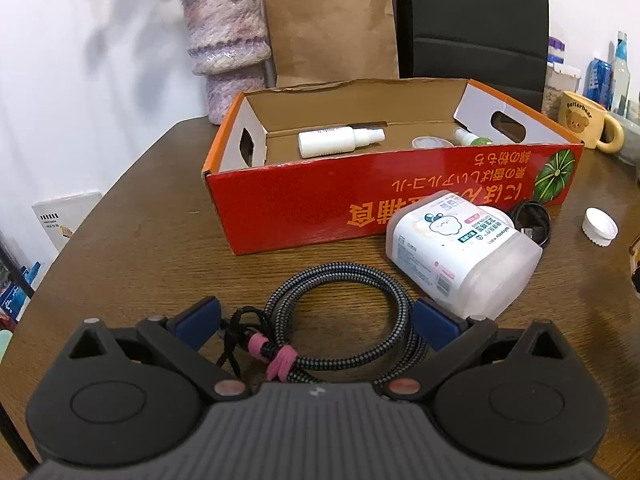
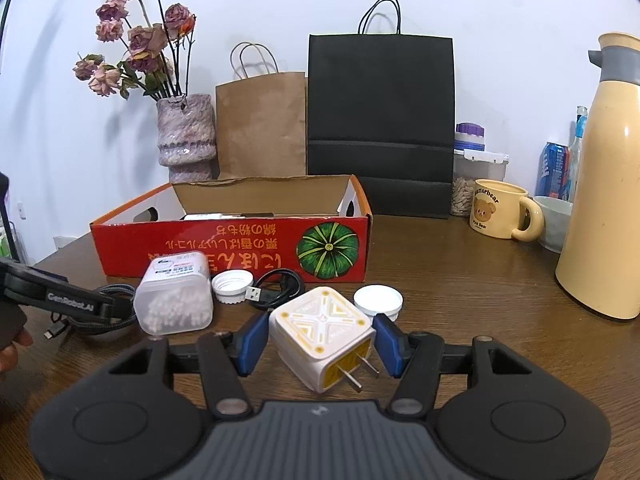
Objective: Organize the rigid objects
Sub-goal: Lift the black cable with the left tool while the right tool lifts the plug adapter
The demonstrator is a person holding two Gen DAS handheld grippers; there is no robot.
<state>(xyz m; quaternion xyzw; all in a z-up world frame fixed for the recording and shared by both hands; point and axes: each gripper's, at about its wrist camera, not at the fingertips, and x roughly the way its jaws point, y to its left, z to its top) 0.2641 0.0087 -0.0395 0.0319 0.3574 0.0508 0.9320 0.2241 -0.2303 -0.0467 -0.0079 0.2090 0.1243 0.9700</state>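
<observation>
The right hand-held gripper point(image 2: 318, 346) is straddling the white-and-yellow charger plug point(image 2: 322, 336) low in the frame's centre. Its blue pads are sitting just off each flank, so I cannot tell if they are pressing. The prongs are pointing back toward the camera, and the red box point(image 2: 224, 244) is lying straight ahead, upper middle. The left hand-held gripper point(image 1: 316, 320) is standing wide around the braided cable coil point(image 1: 340, 320), clamping nothing. Judging by this, the right is nearer a lift into the box.
</observation>
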